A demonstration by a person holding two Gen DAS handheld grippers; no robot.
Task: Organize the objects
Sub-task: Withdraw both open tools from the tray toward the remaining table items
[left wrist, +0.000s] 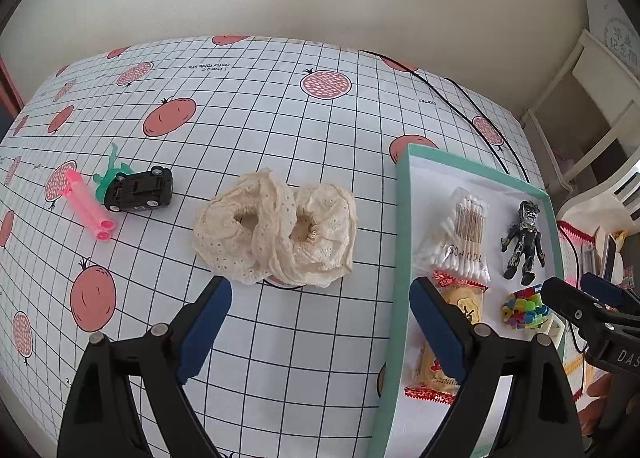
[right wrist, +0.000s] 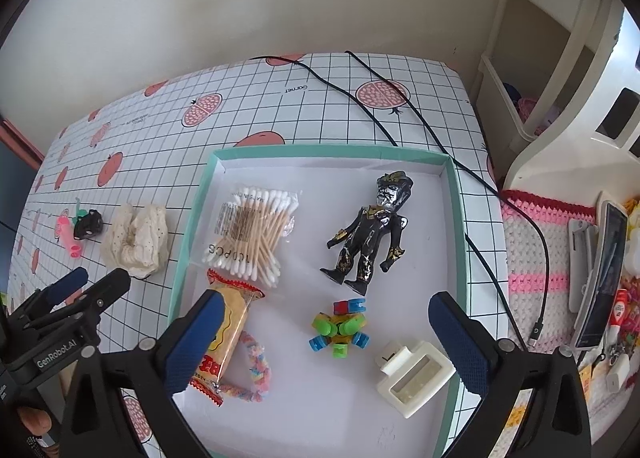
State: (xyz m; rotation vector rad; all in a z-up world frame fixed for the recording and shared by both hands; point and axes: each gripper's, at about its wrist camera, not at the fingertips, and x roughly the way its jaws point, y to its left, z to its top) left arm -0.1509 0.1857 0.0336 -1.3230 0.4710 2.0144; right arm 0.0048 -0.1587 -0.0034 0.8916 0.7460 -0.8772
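Both grippers gape — left gripper over tablecloth, right gripper over tray.

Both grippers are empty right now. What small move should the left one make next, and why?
Probably ease the left gripper forward and down onto the cream lace cloth. Its fingers are open, and the cloth lies straight ahead on the table, outside the teal box that already holds the cotton swabs and figurine. The right gripper hovers open over that box.
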